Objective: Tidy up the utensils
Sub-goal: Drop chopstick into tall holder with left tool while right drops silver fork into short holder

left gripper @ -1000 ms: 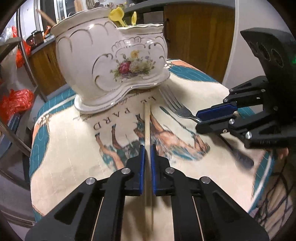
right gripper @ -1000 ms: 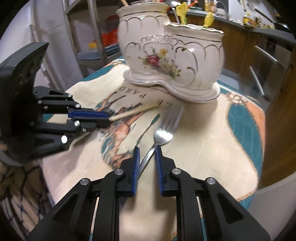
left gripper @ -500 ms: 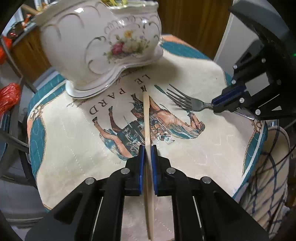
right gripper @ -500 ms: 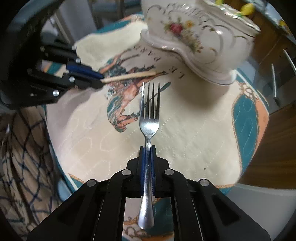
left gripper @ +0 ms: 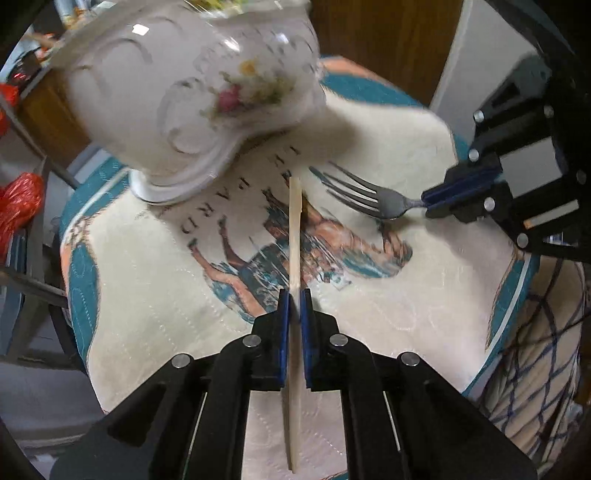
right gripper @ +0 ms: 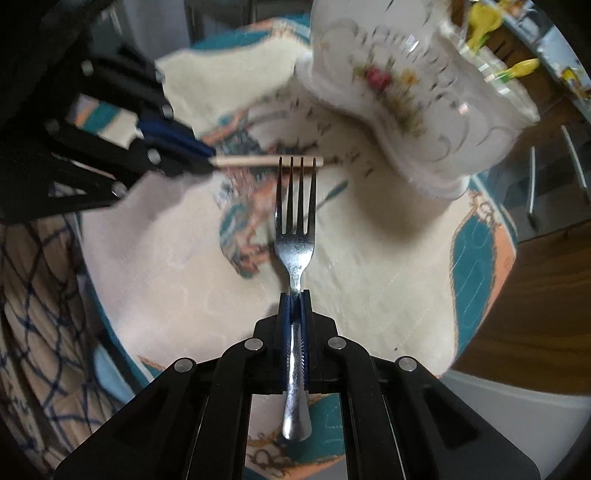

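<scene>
My left gripper [left gripper: 294, 295] is shut on a pale wooden chopstick [left gripper: 295, 236], held above the cloth and pointing at the holder. My right gripper [right gripper: 295, 295] is shut on the neck of a steel fork [right gripper: 295, 236], tines forward, lifted off the cloth. The white porcelain utensil holder [left gripper: 192, 92] with a flower print stands at the far side of the table; it also shows in the right wrist view [right gripper: 417, 92], with yellow utensils [right gripper: 480, 22] in it. The fork [left gripper: 365, 199] and right gripper [left gripper: 436, 199] show at the left view's right; the chopstick [right gripper: 258, 161] and left gripper [right gripper: 210, 162] show in the right view.
A cream and teal printed cloth [left gripper: 166, 288] covers the small round table. A wooden cabinet [left gripper: 388, 40] is behind. A red bag [left gripper: 18, 206] hangs on a metal rack at the left. Checked fabric [right gripper: 40, 295] lies off the table's near edge.
Both grippers have closed on their utensils and lifted them off the cloth. The fork and chopstick now hang in the air, and both views have risen and tilted.
</scene>
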